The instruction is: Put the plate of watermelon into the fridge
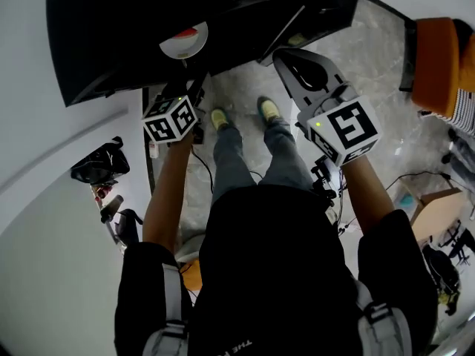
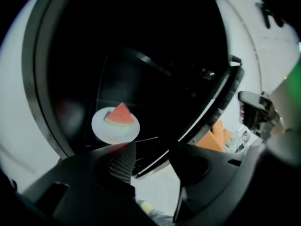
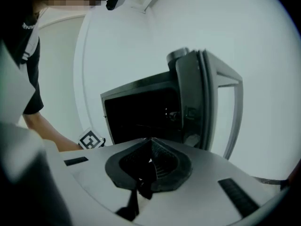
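A white plate with a red wedge of watermelon rests on a shelf inside the dark open fridge. The head view shows the same plate at the top, inside the black fridge. My left gripper is open just outside the fridge, below and right of the plate, with nothing between its fingers. Its marker cube shows in the head view. My right gripper is shut on nothing and points at the fridge opening; in the head view my right gripper is to the right of the left one.
The fridge door stands open at the right of the opening. On the grey floor are the person's feet, an orange chair, a cardboard box and cables. A black bag lies by the white wall at the left.
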`<state>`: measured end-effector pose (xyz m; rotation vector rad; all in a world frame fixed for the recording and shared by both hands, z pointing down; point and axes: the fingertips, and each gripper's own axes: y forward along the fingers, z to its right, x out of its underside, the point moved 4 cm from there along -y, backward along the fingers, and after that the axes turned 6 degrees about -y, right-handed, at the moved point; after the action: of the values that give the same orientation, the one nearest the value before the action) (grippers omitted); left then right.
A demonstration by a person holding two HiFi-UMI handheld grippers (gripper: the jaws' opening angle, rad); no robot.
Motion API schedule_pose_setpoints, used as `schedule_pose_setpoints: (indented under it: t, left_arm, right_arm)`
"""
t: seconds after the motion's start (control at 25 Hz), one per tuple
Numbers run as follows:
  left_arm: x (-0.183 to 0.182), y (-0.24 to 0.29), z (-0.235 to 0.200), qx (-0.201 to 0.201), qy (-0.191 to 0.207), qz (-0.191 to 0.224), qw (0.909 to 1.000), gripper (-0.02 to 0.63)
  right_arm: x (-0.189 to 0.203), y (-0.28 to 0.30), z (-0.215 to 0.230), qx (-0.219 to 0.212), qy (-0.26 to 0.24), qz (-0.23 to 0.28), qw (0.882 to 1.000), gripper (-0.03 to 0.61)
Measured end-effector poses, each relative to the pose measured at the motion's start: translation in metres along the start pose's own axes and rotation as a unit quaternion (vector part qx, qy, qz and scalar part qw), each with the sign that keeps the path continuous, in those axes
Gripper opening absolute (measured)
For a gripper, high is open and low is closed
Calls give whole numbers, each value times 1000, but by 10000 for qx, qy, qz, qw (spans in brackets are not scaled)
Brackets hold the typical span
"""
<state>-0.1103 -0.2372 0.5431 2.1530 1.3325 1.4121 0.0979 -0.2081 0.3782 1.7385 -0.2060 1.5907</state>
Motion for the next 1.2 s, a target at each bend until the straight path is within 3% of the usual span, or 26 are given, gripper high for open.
schedule_pose_setpoints:
  t: [0.12, 0.2, 0.24, 0.56, 0.8, 0.96, 1.2]
  left_arm:
    - [-14, -37, 34, 35, 667, 464, 9967, 158]
    - [-22, -61, 55, -52, 962, 780, 9923, 48]
    - [-26, -72, 64, -95, 1059, 921, 9901, 23]
    - [-40, -136, 130, -326, 1262, 1699, 9768, 12]
    - [-41, -165, 169, -638, 1305, 2110, 9666, 12]
    - [-39, -171, 191, -888, 1543, 2165, 9599, 12]
    - [-35, -159, 212, -809, 1493, 2073, 9634, 12]
  right_arm:
    - [-17, -27, 12, 132, -131, 92, 9998, 9]
    - [-24, -48, 20, 289, -139, 129, 9994, 9]
    - [-27, -58, 24, 374, -114, 151, 9991, 9]
    - [-29, -126, 44, 525, 60, 422, 9977, 9]
    - [-29, -143, 57, 199, 143, 659, 9975, 9]
    - [-24, -145, 68, -99, 166, 685, 9975, 9]
    - [-12, -143, 72, -407, 138, 566, 9975, 9]
